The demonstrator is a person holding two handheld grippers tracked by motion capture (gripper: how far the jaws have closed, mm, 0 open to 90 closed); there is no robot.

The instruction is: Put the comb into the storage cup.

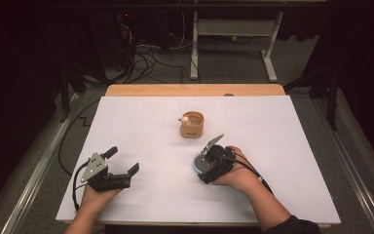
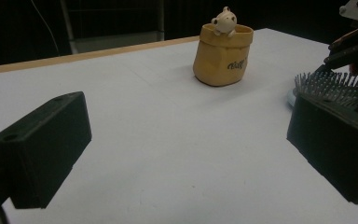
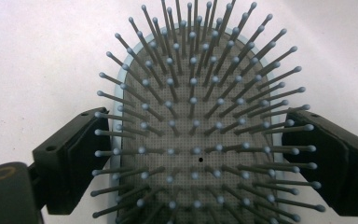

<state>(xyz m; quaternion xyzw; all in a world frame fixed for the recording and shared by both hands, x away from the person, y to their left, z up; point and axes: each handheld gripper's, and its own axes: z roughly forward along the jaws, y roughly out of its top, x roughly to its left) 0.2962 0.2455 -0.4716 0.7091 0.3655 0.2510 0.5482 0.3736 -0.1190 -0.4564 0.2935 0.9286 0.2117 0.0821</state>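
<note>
The hairbrush (image 1: 203,161) lies on the table (image 1: 141,122), in front of the pouch-shaped cup (image 1: 192,125).

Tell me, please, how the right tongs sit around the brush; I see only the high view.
Observer: In the right gripper view, the pale blue oval hairbrush with grey bristles lies bristles up between the right tongs, with one black jaw at each side of its rim.
Operator: Thank you. What is that on the rim of the yellow sack-shaped pot?
Observer: The left gripper view shows a small cream bear figure leaning over it.
</note>
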